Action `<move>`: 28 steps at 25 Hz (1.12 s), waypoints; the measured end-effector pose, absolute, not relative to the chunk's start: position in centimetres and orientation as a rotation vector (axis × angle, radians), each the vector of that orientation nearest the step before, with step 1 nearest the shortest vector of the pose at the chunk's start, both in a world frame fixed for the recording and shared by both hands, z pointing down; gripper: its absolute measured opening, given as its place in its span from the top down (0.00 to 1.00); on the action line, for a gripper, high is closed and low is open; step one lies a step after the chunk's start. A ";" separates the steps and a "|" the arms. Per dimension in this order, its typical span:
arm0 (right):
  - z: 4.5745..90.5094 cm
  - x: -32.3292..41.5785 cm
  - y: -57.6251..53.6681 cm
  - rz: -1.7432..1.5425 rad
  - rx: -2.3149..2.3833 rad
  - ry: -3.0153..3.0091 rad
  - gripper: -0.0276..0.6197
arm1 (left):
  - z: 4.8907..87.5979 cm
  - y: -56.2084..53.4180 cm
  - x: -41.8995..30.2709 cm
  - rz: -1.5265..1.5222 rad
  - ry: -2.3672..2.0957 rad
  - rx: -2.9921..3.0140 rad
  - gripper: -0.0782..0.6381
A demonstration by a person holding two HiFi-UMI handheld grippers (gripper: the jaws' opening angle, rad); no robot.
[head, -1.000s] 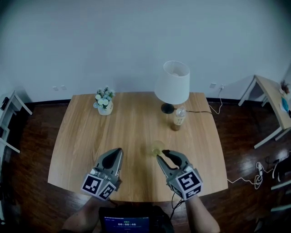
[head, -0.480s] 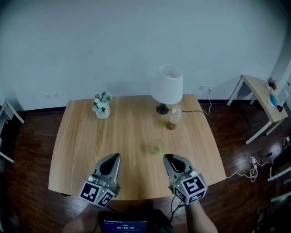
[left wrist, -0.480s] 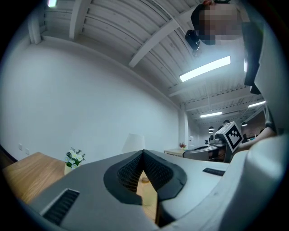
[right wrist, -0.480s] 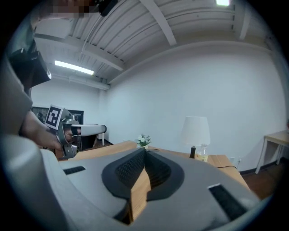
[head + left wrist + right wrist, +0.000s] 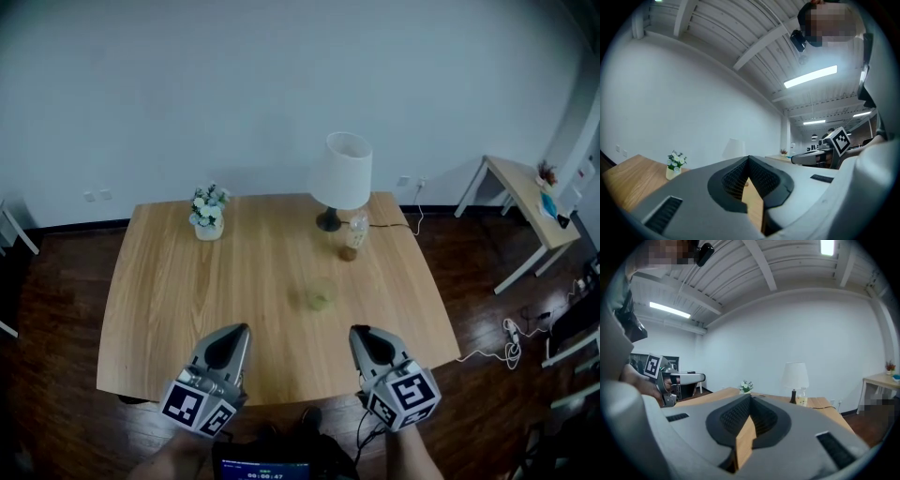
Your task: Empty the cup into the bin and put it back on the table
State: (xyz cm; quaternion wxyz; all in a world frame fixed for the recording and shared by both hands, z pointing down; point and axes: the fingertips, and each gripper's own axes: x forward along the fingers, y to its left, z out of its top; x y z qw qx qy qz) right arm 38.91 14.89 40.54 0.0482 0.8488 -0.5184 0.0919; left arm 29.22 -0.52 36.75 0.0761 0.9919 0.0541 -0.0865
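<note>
The cup (image 5: 321, 294) stands on the surface (image 5: 169, 309), nobody holding it
The left hand-held gripper (image 5: 242, 330) and right hand-held gripper (image 5: 357, 331) are both closed and empty, near the front edge. The cup looks light and tippy; pinch its side gently.

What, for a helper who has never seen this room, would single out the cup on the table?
Find the wooden table with a white-shaded lamp at its far edge. Nearer than the lamp and the bottle beside it stands the cup, alone near the table's middle. It is short, pale greenish and see-through, lower than the bottle.
</note>
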 end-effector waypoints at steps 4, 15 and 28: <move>39.8 38.5 16.1 0.270 2.603 -1.573 0.95 | 36.7 0.2 28.1 -0.261 0.155 2.970 0.90; 37.6 37.8 19.2 0.234 2.584 -1.669 0.95 | 34.1 3.2 26.5 -0.286 0.112 3.015 0.90; 37.4 36.6 20.5 0.254 2.546 -1.734 0.95 | 33.3 4.9 25.8 -0.296 0.105 3.029 0.90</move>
